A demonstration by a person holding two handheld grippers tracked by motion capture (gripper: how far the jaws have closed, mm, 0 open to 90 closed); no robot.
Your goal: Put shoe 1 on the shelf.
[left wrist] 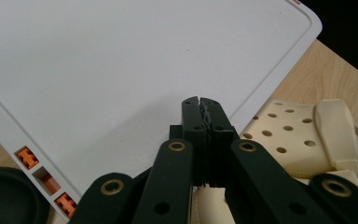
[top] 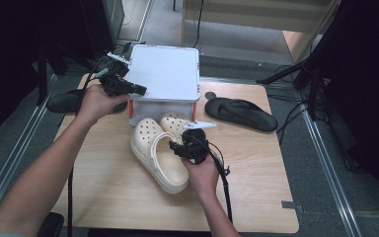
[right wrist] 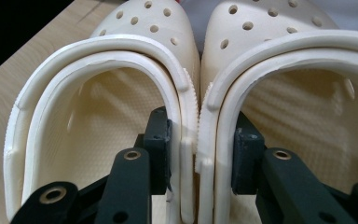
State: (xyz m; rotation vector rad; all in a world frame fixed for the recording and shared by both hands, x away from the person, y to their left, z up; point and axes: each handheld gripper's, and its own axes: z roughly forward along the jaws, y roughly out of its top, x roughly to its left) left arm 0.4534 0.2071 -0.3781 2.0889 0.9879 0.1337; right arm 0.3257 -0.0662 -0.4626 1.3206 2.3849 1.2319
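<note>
Two cream clogs [top: 153, 153] [right wrist: 98, 70] lie side by side on the wooden table [top: 256, 197], toes toward a white storage box [top: 163, 111]. My right gripper [top: 177, 148] [right wrist: 198, 140] has one jaw inside each clog and is shut on their two touching side walls. My left gripper [top: 140, 90] [left wrist: 200, 105] is shut, its tips pressed together over the box's white lid [top: 165, 71] [left wrist: 121, 60], near the lid's front left edge. I see nothing between its jaws.
A black flip-flop [top: 242, 113] lies to the right of the box. Another black sandal [top: 61, 101] [left wrist: 4, 191] sits at the table's left edge. Orange latches [left wrist: 28, 158] show on the lid's rim. Dark stands and cables flank the table.
</note>
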